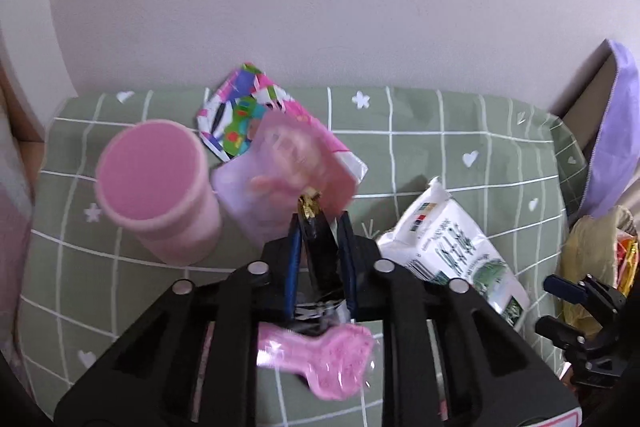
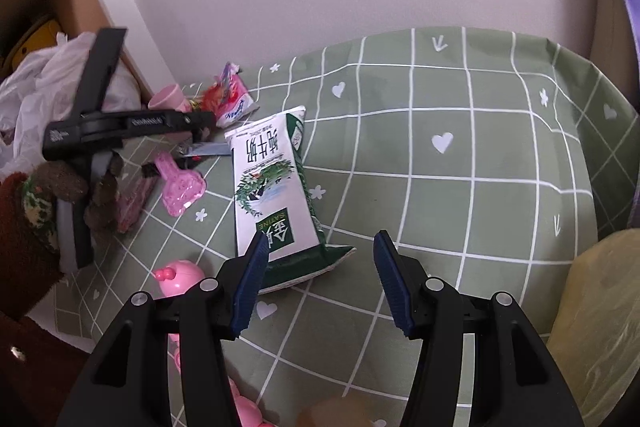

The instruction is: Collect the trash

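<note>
The left gripper [image 1: 320, 223] is pinched narrow on a dark wrapper [image 1: 316, 247] with a gold tip, just beside the pink cup [image 1: 156, 187] on the green checked cloth [image 1: 440, 155]. The right gripper [image 2: 320, 279] hangs wide with nothing between its jaws, over the near end of the milk pouch [image 2: 276, 195] lying flat. A pink scoop [image 2: 180, 189] lies left of the pouch.
</note>
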Demonstrator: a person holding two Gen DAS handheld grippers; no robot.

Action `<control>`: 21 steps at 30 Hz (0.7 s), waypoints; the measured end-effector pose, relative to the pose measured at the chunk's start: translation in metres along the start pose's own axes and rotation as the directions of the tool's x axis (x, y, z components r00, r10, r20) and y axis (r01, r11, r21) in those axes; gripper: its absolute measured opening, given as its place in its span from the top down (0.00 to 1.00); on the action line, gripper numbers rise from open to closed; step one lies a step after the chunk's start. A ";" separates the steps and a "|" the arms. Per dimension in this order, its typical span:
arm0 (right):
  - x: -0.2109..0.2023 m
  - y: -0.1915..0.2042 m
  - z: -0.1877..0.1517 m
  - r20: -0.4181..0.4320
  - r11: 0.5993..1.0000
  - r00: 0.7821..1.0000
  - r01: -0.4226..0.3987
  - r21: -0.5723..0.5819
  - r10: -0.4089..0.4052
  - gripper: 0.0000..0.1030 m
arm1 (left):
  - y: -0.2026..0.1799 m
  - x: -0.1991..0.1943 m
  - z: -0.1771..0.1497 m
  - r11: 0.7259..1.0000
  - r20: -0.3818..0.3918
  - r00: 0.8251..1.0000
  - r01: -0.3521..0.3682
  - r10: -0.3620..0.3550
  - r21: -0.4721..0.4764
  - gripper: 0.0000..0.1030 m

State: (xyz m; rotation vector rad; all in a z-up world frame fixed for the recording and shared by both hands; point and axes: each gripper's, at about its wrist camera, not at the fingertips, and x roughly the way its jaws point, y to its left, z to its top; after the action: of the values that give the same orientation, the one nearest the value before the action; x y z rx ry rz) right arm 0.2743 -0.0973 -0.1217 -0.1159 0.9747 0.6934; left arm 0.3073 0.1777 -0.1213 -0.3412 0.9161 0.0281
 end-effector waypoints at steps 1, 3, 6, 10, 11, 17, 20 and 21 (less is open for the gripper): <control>0.001 0.002 0.002 -0.001 1.000 1.000 -0.008 -0.008 0.008 0.50 | 0.000 -0.009 -0.001 1.000 0.009 1.000 0.009 -0.009 -0.002 0.86; 0.009 0.010 0.007 -0.003 1.000 1.000 -0.024 -0.019 0.024 0.50 | -0.001 -0.024 -0.004 0.999 0.026 0.999 0.037 -0.037 -0.005 0.86; 0.018 0.022 0.019 -0.020 0.996 0.998 -0.060 -0.068 0.059 0.50 | 0.000 -0.050 -0.011 0.997 0.050 0.996 0.078 -0.079 0.014 0.86; 0.047 0.042 0.039 -0.092 0.979 0.995 -0.050 -0.200 0.032 0.50 | -0.004 -0.070 -0.025 0.992 0.046 0.991 0.124 -0.125 0.024 0.86; 0.054 0.045 0.043 -0.106 0.975 0.994 -0.042 -0.217 0.019 0.50 | -0.003 -0.074 -0.030 0.991 0.046 0.990 0.129 -0.130 0.026 0.86; 0.094 0.062 0.077 -0.177 0.966 0.984 -0.075 -0.247 0.031 0.50 | 0.006 -0.085 -0.047 0.990 0.049 0.989 0.142 -0.141 -0.016 0.86; 0.112 0.072 0.087 -0.206 0.963 0.978 -0.074 -0.259 0.020 0.50 | 0.002 -0.086 -0.051 0.990 0.052 0.989 0.142 -0.142 -0.010 0.86; 0.116 0.075 0.089 -0.214 0.963 0.977 -0.077 -0.258 0.021 0.50 | 0.003 -0.088 -0.053 0.990 0.054 0.988 0.143 -0.143 -0.005 0.86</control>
State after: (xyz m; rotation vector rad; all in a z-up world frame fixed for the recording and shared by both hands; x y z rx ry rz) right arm 0.3374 0.0526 -0.1467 -0.4087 1.0853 0.8691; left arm 0.2121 0.1748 -0.0826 -0.4122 0.8370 -0.0900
